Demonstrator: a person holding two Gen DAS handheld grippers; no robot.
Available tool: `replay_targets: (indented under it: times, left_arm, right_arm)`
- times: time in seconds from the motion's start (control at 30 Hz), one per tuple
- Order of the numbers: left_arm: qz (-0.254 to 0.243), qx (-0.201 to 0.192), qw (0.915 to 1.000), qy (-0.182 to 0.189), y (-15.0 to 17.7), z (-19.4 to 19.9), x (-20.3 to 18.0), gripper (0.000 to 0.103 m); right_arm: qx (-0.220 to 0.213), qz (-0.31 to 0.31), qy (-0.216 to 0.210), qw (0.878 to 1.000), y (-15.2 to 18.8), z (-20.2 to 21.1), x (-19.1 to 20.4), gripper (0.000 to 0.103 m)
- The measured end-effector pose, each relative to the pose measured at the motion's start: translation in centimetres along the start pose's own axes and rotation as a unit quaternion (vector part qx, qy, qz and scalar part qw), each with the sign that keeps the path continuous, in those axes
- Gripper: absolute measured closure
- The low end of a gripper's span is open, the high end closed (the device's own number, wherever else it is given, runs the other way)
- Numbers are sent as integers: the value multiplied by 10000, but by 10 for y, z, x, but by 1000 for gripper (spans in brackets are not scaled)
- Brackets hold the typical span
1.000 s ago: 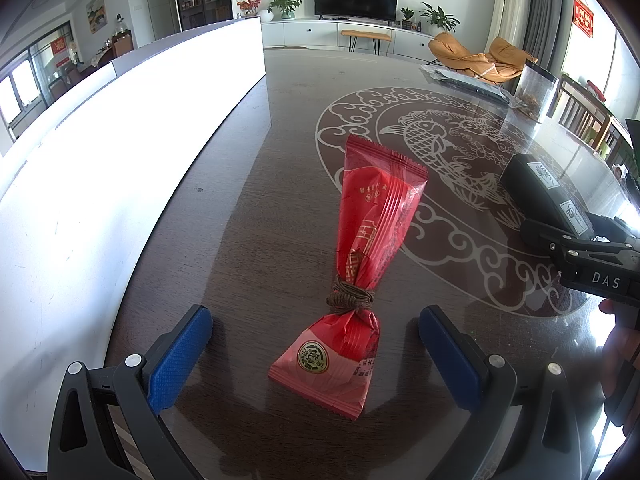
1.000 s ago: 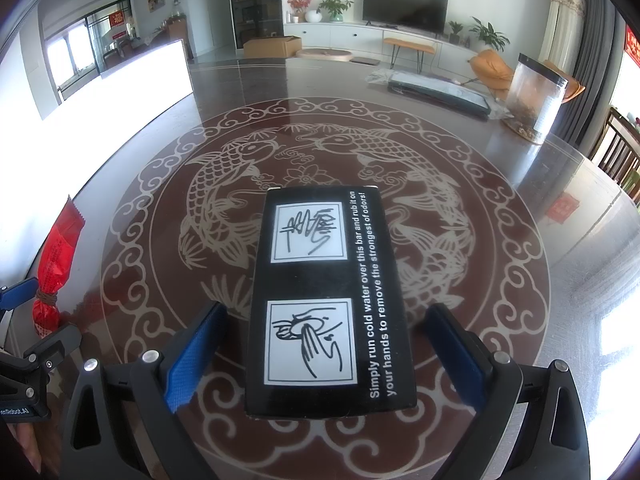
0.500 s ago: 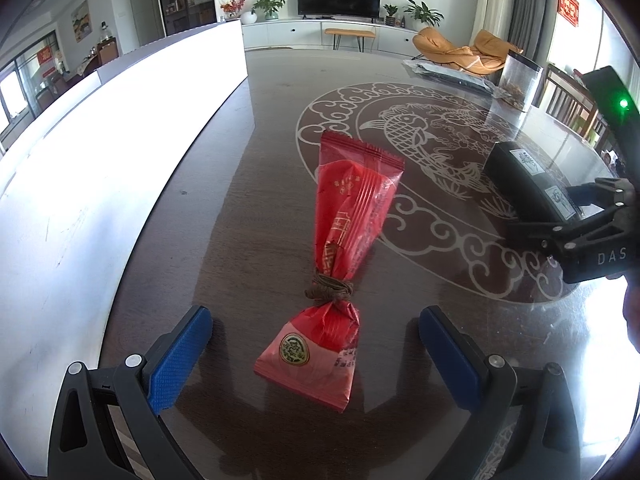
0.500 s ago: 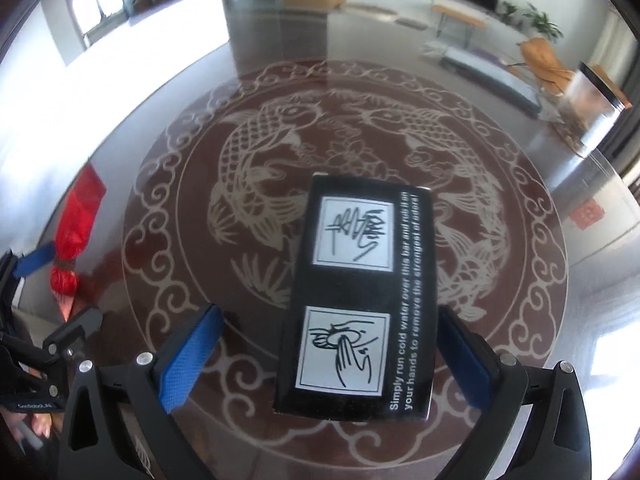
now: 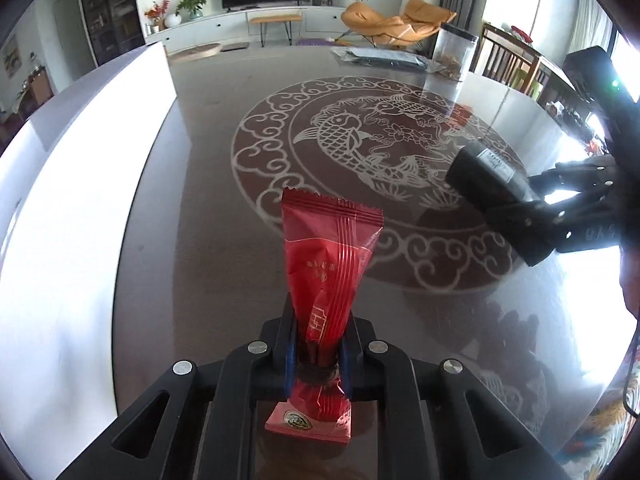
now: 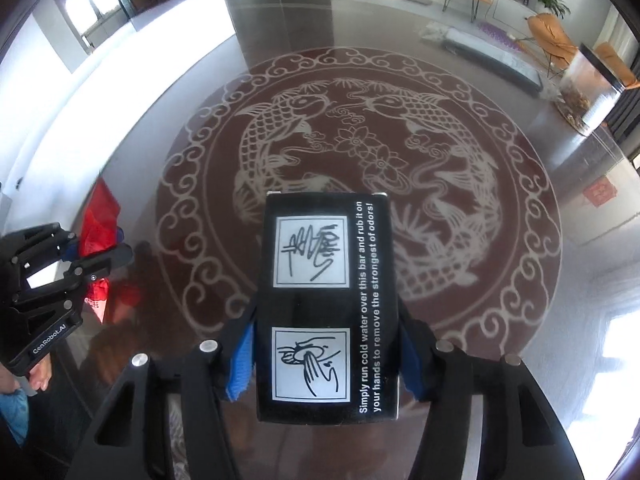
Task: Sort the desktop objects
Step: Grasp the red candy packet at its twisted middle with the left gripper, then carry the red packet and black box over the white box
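Note:
My left gripper [image 5: 318,354] is shut on a red snack packet [image 5: 326,272], pinched near its tied neck and raised above the glossy table [image 5: 200,200]. My right gripper [image 6: 326,354] is shut on a black box [image 6: 328,296] with white pictures and print, held above the table. The box also shows in the left wrist view [image 5: 492,184], at the right, with the right gripper behind it. The red packet also shows in the right wrist view [image 6: 98,224], at the left, in the left gripper.
The table bears a round fish pattern [image 6: 360,168]. A clear canister [image 5: 456,54] and a flat dark wrapped package [image 5: 384,58] stand at the far edge. A white wall or panel [image 5: 60,184] runs along the left side.
Both grippers have shut: the left on the red packet, the right on the black box. Both objects have risen off the table and the views have tilted.

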State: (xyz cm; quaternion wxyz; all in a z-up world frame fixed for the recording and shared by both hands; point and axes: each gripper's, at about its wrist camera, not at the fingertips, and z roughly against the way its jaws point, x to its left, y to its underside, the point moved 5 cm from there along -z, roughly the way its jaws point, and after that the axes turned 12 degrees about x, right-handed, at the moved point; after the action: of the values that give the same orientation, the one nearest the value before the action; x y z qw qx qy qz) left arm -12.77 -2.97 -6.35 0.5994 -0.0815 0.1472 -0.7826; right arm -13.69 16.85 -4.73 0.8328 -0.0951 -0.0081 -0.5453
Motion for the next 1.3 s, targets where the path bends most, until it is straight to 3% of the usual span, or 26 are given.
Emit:
replay_targets:
  times: [0.13,0.3,0.47,0.57,0.67,0.8,0.9,1.0,1.13,1.3]
  left_arm:
    - [533,-301,9977,279,27,27,11,87]
    - [987,-762,9907,546,34,78,25,87]
    - [1163,-1179,9848,530,26,140,53,87]
    - [1393,-1356,9799,437,22,176,92,87]
    - [1655,-1338,9770,93,21,192,138,87]
    - [2130,-920,9725,-201,20,181,210,87]
    - [2424,-554,9678,-405,16,159,253,87]
    - [2701,-166,9616,-465,16,128,286,87]
    - [2970,200,9541,-334,33,98,311,87]
    - [2967,364,9535,-392,41,83,317,86]
  right_arm:
    - [-148,-70,-263,9995,26,14,4,44]
    - [-206,46,-450,9988,22,20,19,44]
    - [-516,475,-504,9963,-17,47,63,44]
    - [-816,782,-579,9919,-50,75,98,44]
    - [-1132,1150,-798,9837,-91,106,153,44]
    - [-1386,1658,-1090,9703,-143,124,236,44]
    - [-1326,1907,-1215,9650,-185,108,299,44]
    - [-973,1928,-1282,9680,-217,67,341,44]
    - [-329,1653,-1359,9763,-249,-2,365,44]
    - [270,1533,-1253,9798,-263,-65,378,43]
